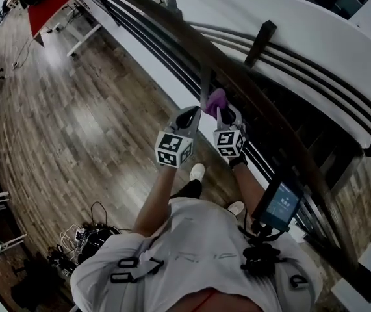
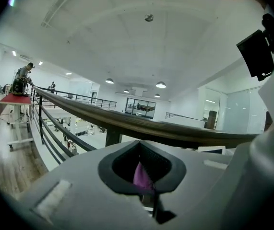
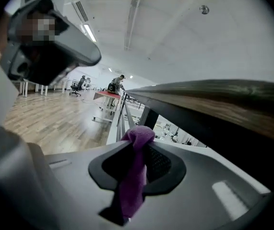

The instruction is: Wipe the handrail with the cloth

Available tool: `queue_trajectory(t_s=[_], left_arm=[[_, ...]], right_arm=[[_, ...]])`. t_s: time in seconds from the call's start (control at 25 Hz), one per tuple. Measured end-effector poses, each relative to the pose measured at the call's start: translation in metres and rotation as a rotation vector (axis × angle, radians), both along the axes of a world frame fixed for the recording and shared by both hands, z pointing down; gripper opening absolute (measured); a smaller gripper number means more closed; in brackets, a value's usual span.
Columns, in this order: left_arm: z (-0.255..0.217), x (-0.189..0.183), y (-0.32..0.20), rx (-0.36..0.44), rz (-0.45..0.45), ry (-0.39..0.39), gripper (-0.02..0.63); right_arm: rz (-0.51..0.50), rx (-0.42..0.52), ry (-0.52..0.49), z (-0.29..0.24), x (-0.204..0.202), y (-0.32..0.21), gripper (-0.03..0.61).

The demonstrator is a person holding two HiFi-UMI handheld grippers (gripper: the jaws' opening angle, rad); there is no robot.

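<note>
The dark wooden handrail (image 1: 237,77) runs from the top left to the bottom right, just ahead of both grippers. A purple cloth (image 1: 215,100) sits bunched just below it, between the gripper tips. My right gripper (image 1: 228,117) is shut on the cloth (image 3: 136,176), which bulges above the jaws and hangs down towards the camera. My left gripper (image 1: 189,117) is close beside it, and a small wedge of purple cloth (image 2: 141,176) shows pinched between its shut jaws. The handrail (image 2: 127,121) crosses just above the left jaws. It also passes over the right ones as a broad band (image 3: 223,99).
Black horizontal bars (image 1: 172,64) and a baluster post (image 1: 206,83) stand under the rail. A white curved ledge (image 1: 289,31) lies beyond it. A red table (image 1: 50,5) stands far off on the wooden floor (image 1: 75,122). Cables (image 1: 81,239) lie behind the person's feet.
</note>
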State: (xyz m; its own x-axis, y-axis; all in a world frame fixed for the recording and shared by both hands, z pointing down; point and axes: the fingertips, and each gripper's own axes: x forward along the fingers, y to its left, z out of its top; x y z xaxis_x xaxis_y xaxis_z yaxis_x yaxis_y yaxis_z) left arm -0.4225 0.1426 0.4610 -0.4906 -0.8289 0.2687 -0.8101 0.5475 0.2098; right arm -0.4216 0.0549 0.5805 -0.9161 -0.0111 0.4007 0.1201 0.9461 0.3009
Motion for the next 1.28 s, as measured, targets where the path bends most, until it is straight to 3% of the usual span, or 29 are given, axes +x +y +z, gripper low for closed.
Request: queue_trajectory(t_s=[0.2,0.4,0.56,0.76,1.28], left_arm=[[0.014,-0.017,0.016,-0.018,-0.017,0.029,0.002],[0.028,-0.008,0.025,-0.039,-0.007,0.064,0.002],[0.042,-0.004,0.030,-0.061,0.009,0.076,0.002],[0.045,0.008,0.012,-0.055,0.050,0.069,0.002],[0.040,0.084,-0.066,-0.044,0.251,0.068,0.002]], right_arm=[[0.102,0.041,0.027,0.027,-0.069,-0.017,0.054],[0.022,0.206,0.193,0.077,-0.116,-0.019,0.054],[0.027,0.244,0.185,0.088,-0.123,-0.019,0.049],[0.060,0.203,0.183,0.087,-0.101,-0.041,0.048],[0.184,0.074,0.232,0.089,0.024,-0.097,0.048]])
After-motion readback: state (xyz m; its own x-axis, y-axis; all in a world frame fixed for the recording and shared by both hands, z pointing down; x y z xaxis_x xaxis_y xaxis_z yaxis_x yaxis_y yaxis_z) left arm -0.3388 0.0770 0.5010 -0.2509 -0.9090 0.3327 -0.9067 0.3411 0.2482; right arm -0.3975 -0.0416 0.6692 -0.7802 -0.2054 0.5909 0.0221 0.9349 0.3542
